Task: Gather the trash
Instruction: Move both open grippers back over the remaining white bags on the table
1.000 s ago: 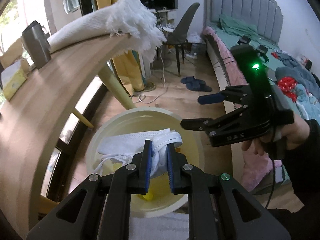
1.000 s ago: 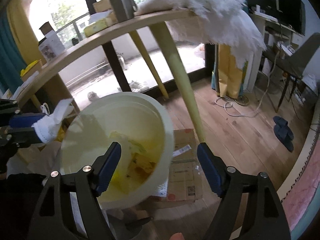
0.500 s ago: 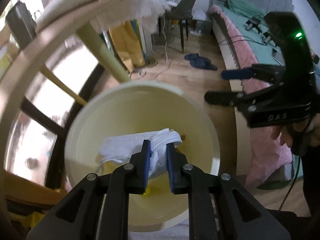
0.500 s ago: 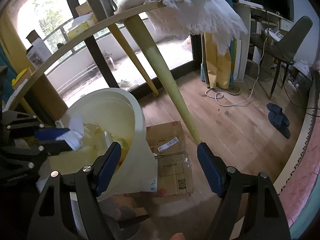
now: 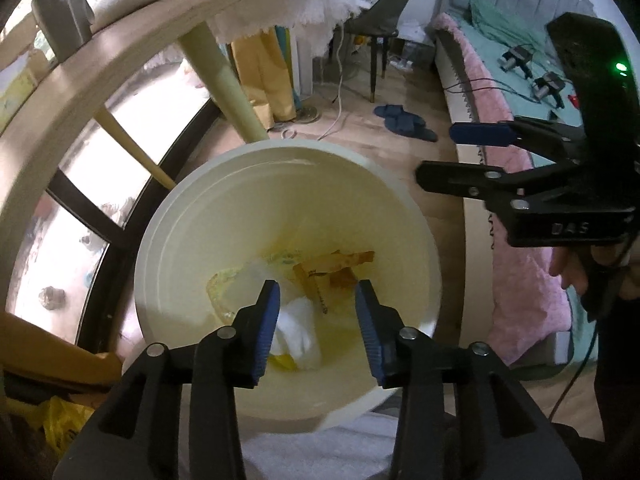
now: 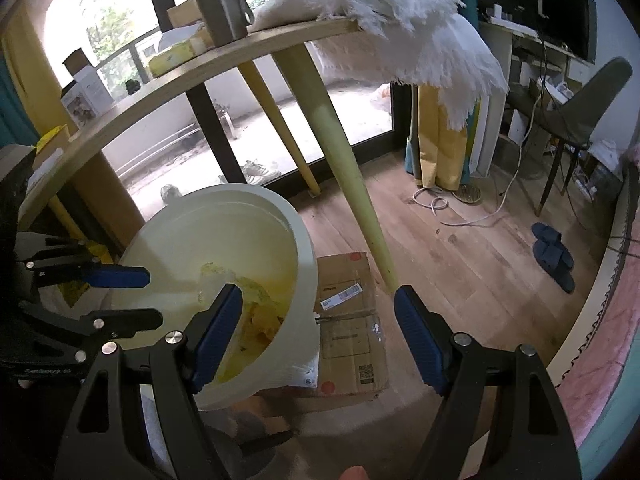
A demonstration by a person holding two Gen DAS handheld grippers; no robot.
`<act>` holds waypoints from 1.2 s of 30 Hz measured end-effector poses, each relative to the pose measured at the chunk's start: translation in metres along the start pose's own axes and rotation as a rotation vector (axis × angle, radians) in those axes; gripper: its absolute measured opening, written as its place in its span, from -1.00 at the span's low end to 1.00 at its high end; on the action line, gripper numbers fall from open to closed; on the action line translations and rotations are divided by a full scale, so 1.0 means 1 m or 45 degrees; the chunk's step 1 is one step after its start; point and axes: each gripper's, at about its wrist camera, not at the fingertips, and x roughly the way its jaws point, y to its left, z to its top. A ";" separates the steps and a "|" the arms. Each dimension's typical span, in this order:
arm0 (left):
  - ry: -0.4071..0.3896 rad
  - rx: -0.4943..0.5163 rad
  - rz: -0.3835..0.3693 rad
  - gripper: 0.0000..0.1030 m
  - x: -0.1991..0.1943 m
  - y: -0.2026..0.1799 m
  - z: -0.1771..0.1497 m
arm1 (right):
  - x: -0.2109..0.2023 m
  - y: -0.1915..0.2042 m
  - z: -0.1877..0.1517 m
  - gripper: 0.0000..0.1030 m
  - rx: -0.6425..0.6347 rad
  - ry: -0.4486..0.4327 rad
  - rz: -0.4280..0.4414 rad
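Mask [image 5: 298, 330] white, crumpled, lying in the cream bin [image 5: 424, 240] among yellow and orange scraps [image 5: 332, 266], partly hidden behind the left finger pad; folded too much to call a long axis or heading. Left gripper [image 5: 318, 320] hangs over the bin mouth, jaws spread, nothing between them. Right gripper [image 6: 318, 322] also spread and empty, straddling the bin's right rim; in the left view it sits at 3 o'clock beyond the rim. Around: yellow table leg [image 6: 344, 184] at 12 o'clock of the bin, flattened cardboard box [image 6: 350, 332] on the floor touching the bin's right side, fringed white cloth [image 6: 404, 20] and steel mug [image 6: 222, 6] on the table above, slippers [image 6: 554, 256] well apart at 3 o'clock.
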 end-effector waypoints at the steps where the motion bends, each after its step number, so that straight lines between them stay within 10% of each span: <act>1: -0.012 0.003 -0.004 -0.17 -0.005 -0.001 -0.001 | -0.001 0.001 0.001 0.52 -0.005 0.000 -0.005; 36: -0.493 -0.238 0.216 -0.15 -0.183 0.092 -0.088 | -0.037 0.159 0.054 0.52 -0.330 -0.129 0.016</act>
